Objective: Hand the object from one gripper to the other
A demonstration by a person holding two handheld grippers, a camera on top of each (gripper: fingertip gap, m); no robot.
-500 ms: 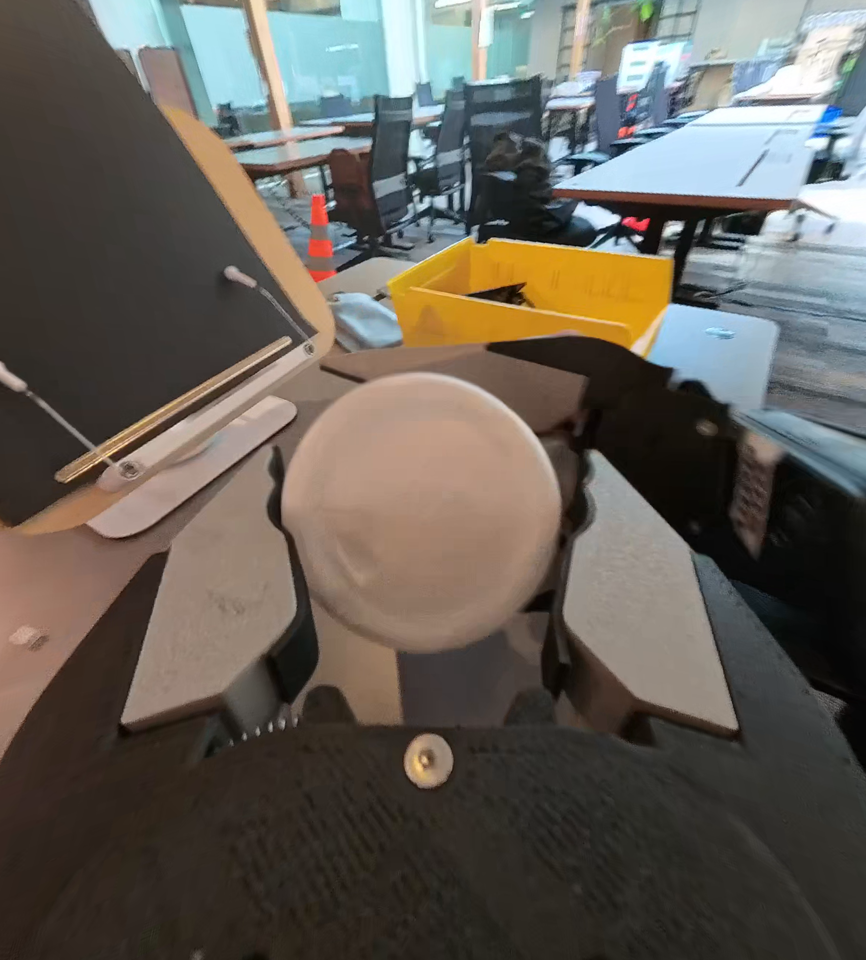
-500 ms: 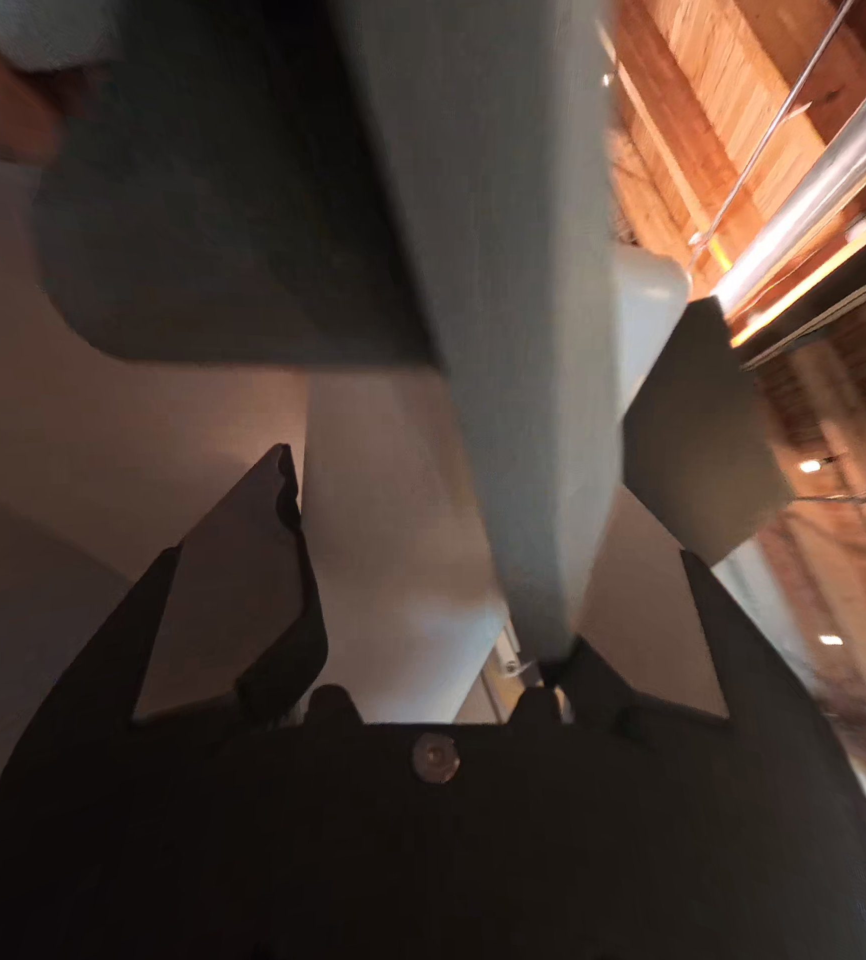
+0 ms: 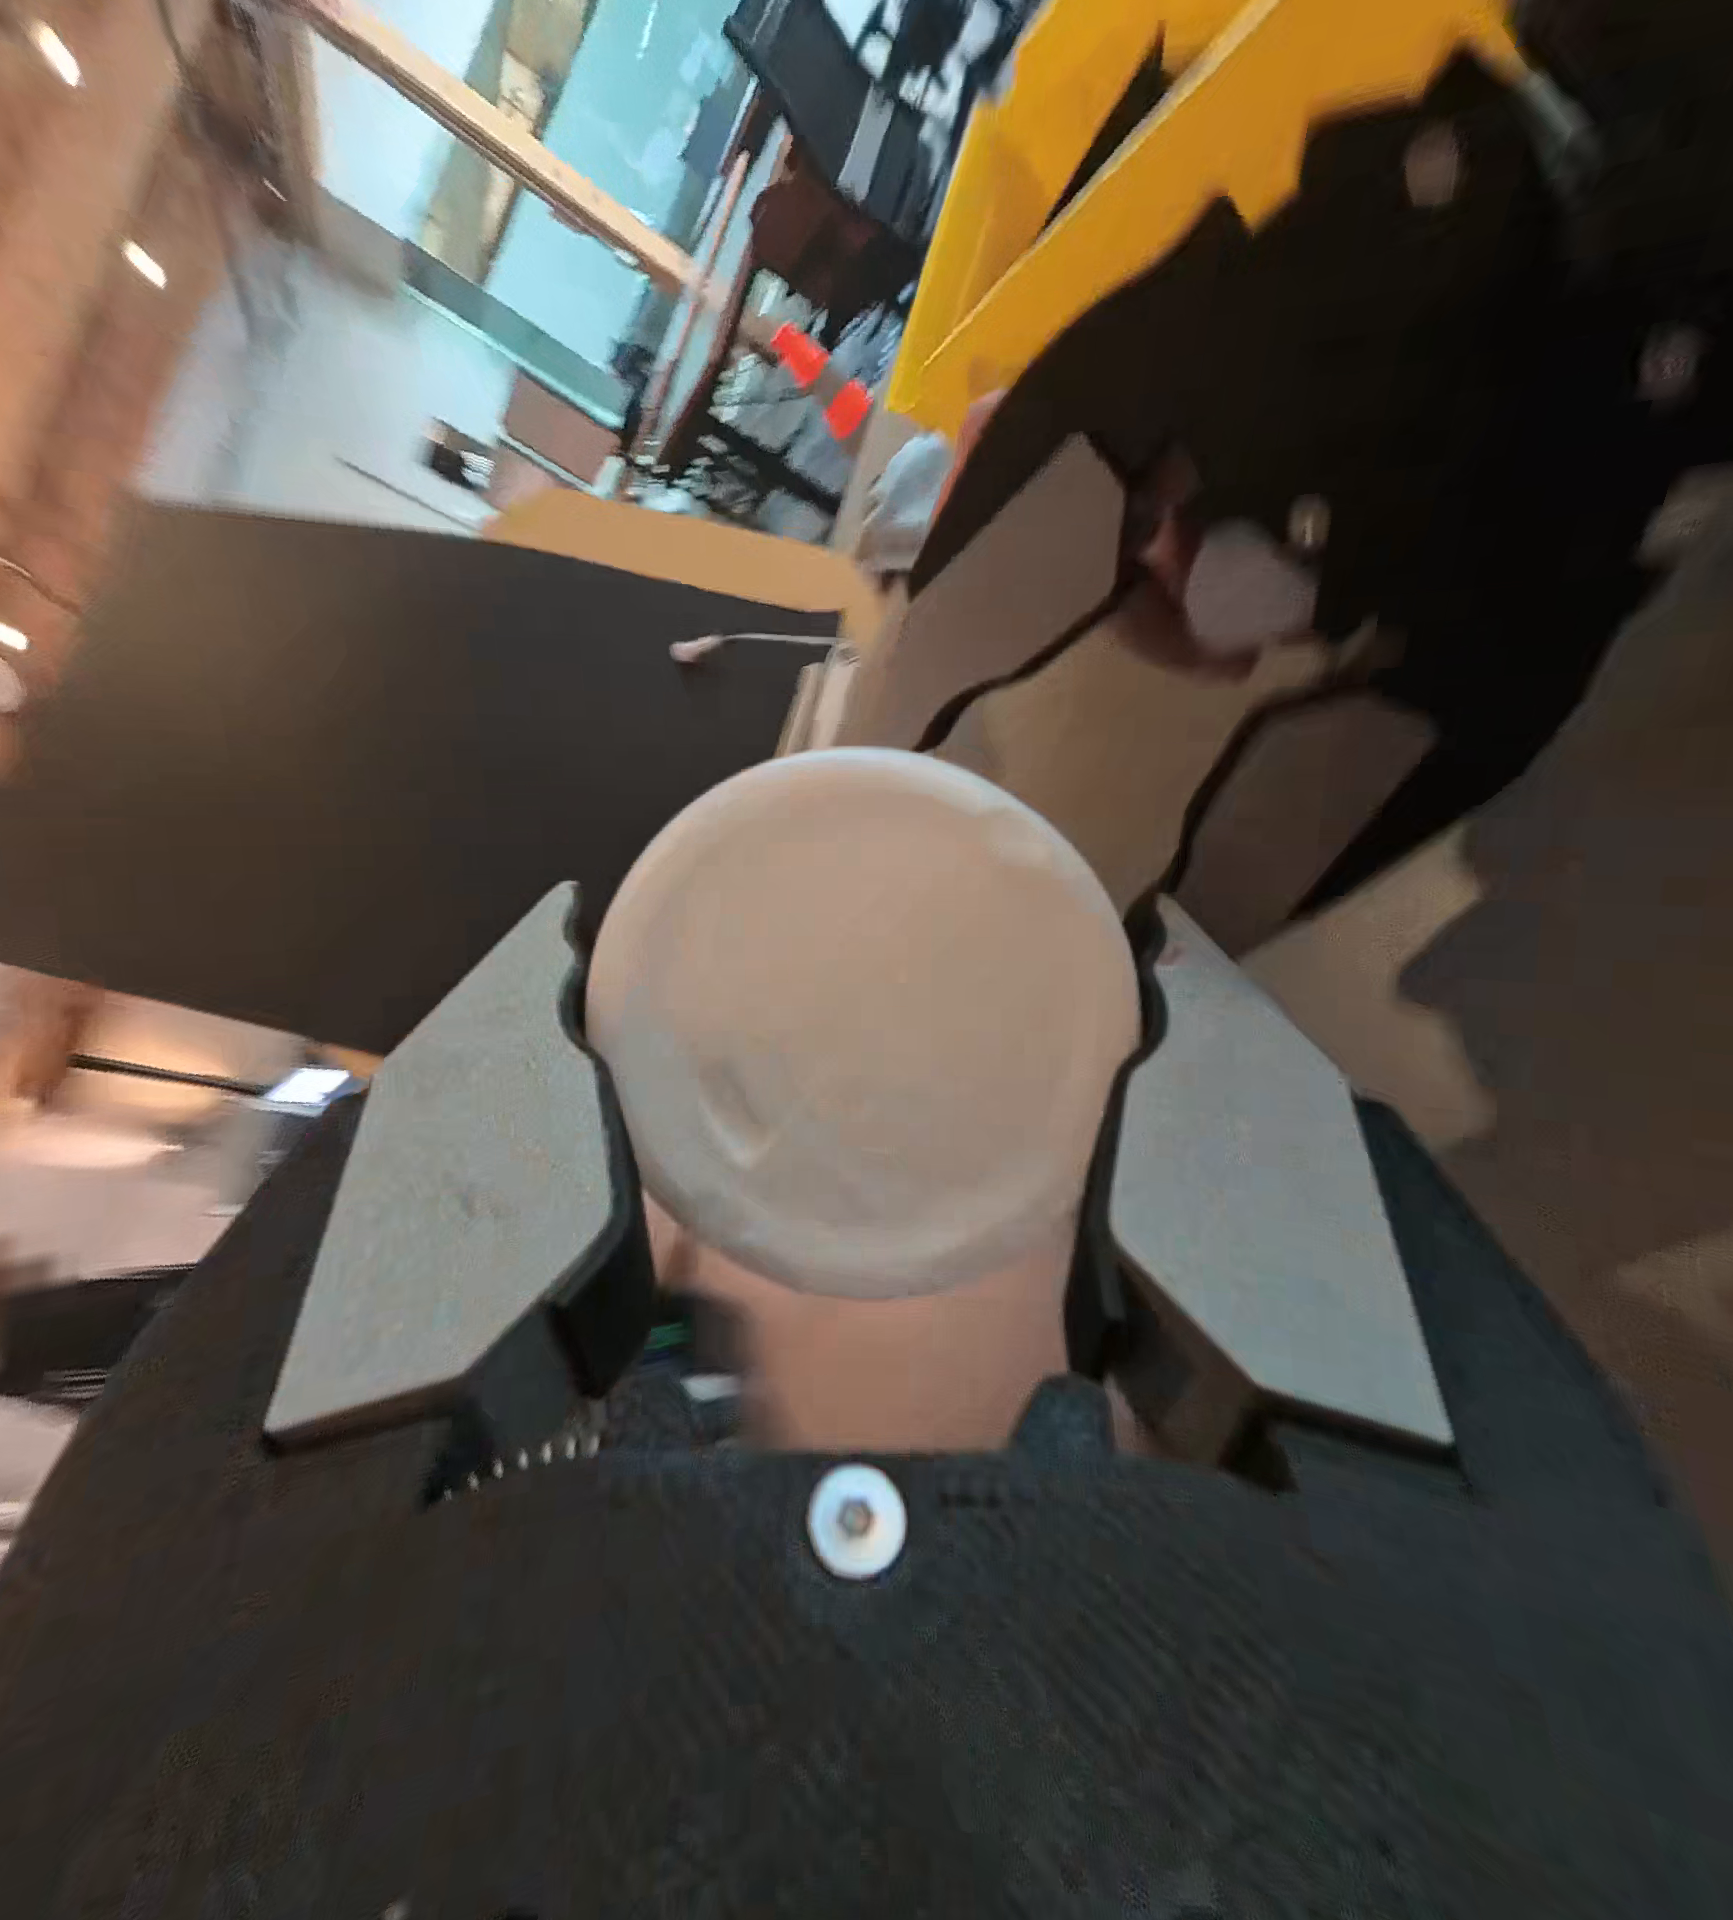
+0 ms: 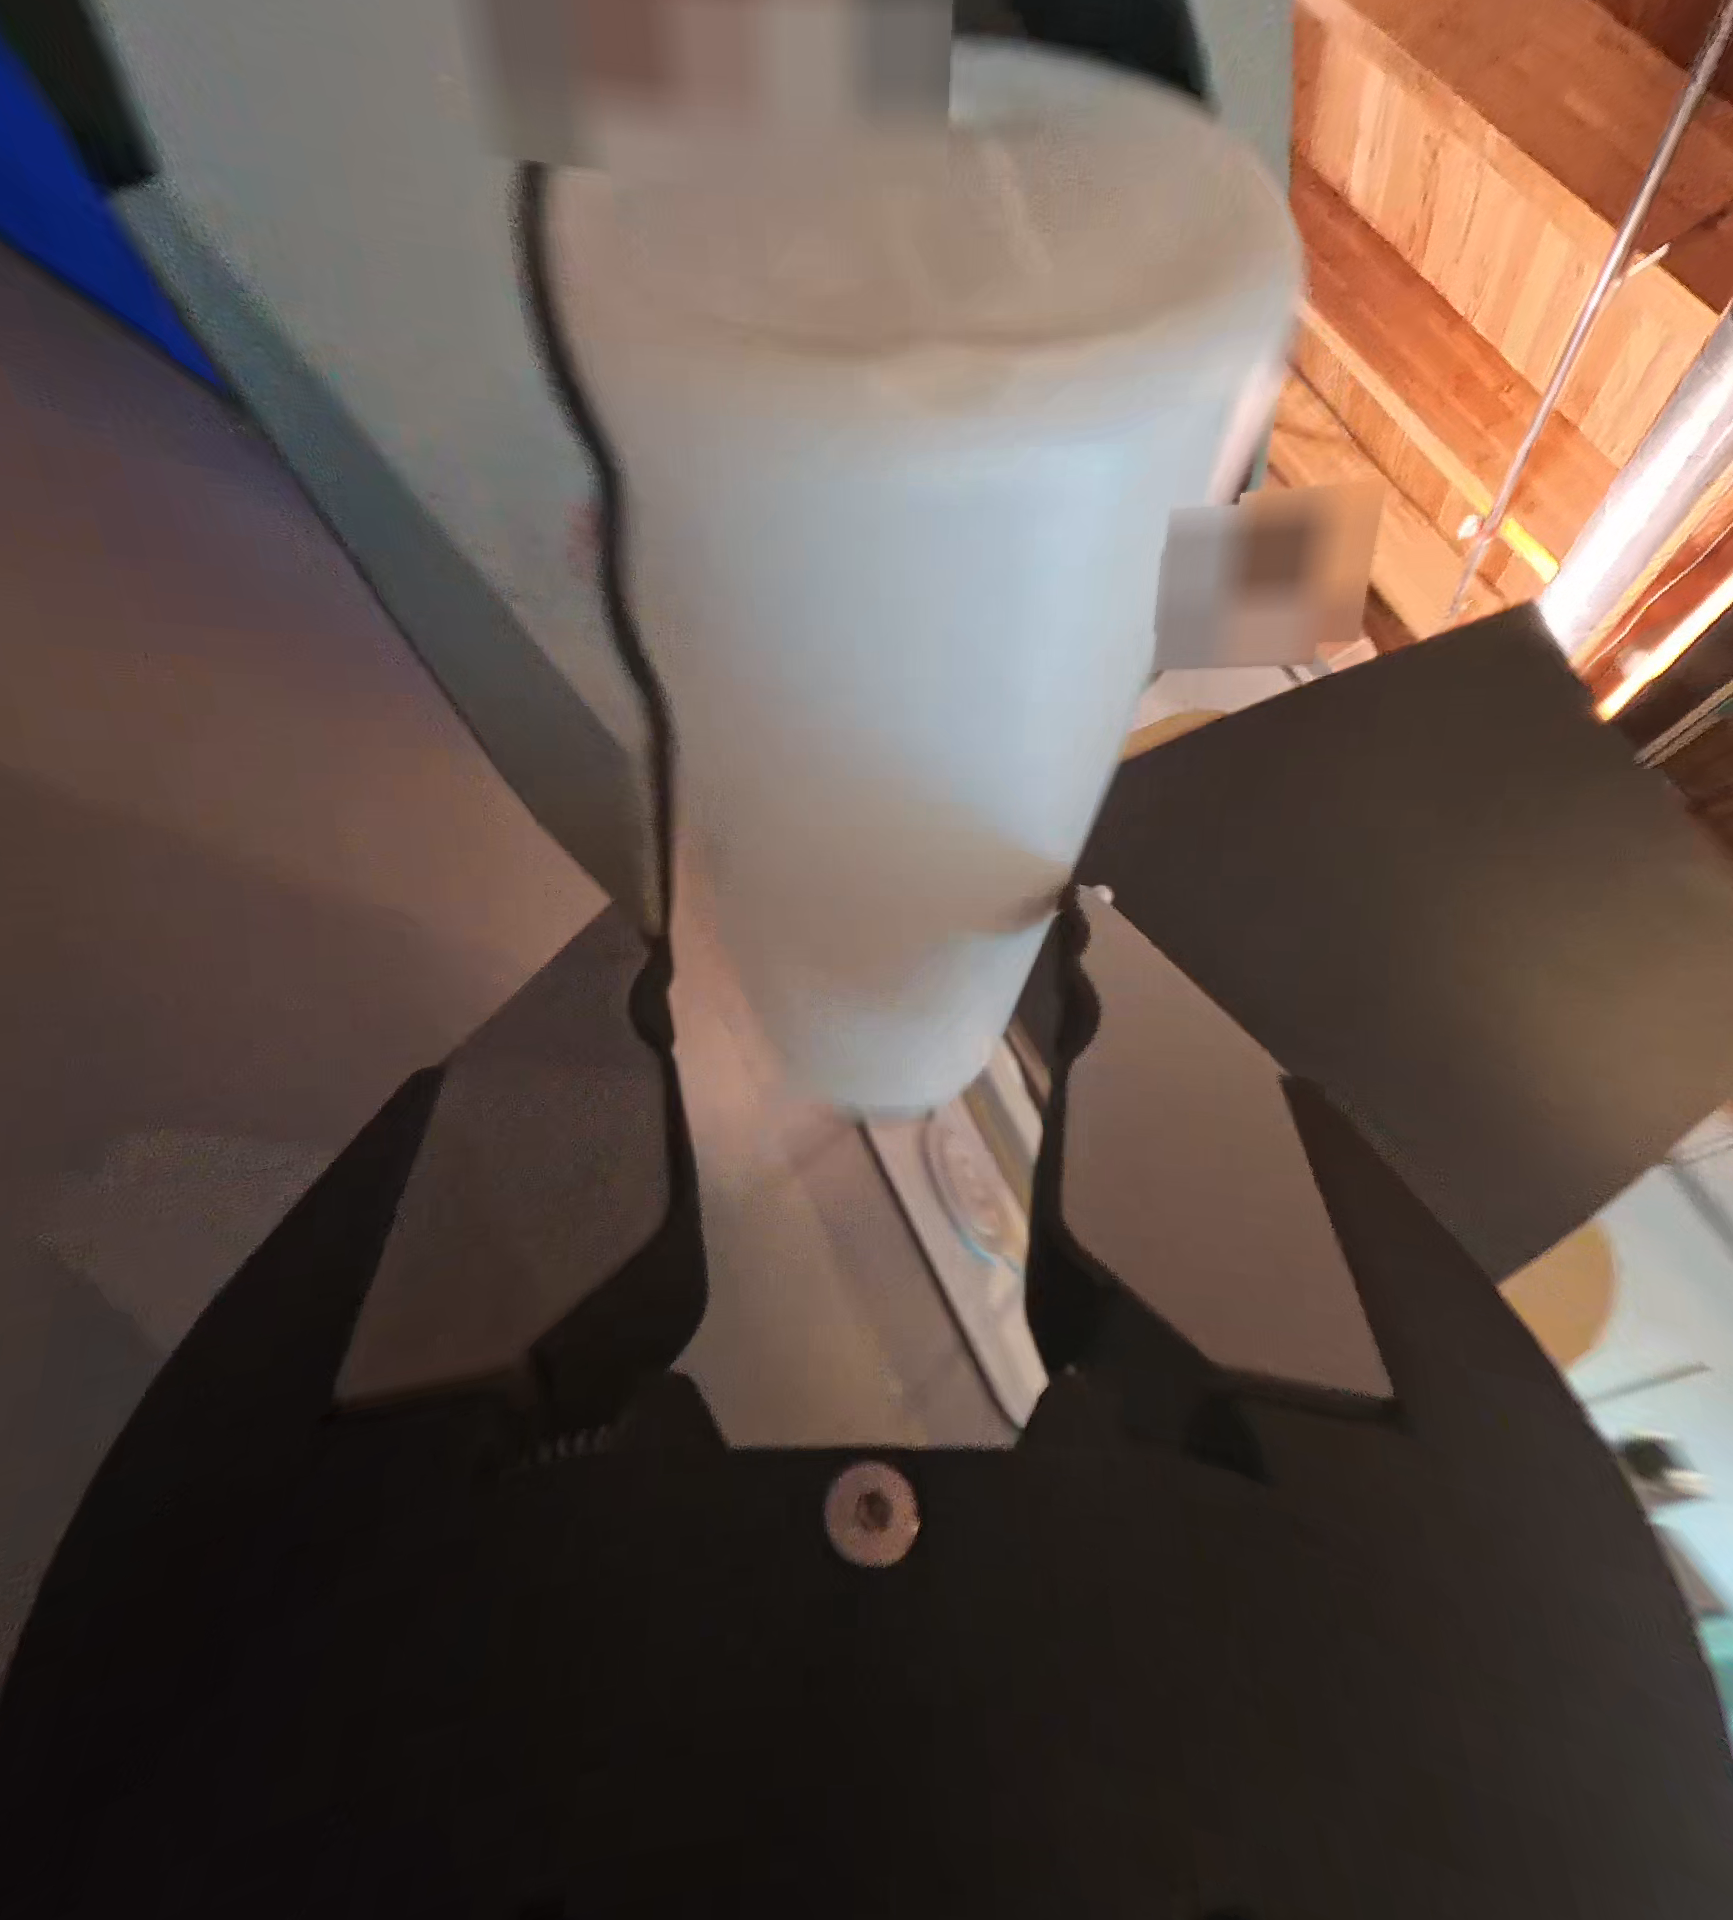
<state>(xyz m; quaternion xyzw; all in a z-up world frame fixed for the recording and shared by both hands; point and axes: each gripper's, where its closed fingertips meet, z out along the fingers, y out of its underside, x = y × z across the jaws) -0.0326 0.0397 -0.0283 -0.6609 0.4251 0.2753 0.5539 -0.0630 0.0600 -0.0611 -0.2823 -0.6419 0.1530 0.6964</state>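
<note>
A white tapered cup (image 3: 857, 1049) is held sideways in the air. My left gripper (image 3: 857, 997) is shut on its wide end, whose round face points at the left wrist camera. In the right wrist view the cup (image 4: 893, 644) points its narrow end toward the camera. My right gripper (image 4: 867, 925) has its fingers closed in on both sides of that narrow end. The right gripper also shows in the left wrist view (image 3: 1101, 748), just behind the cup. The left gripper's grey finger (image 4: 342, 343) stands on the far side of the cup.
A black board on a wooden stand (image 3: 374, 790) leans at the left. A yellow bin (image 3: 1101, 208) sits behind the right gripper. The black board (image 4: 1444, 935) also shows at the right. Both views are tilted and blurred.
The right gripper's jaws were wide apart and have narrowed around the cup's narrow end. Both views have rolled and shifted. The left gripper still holds the cup.
</note>
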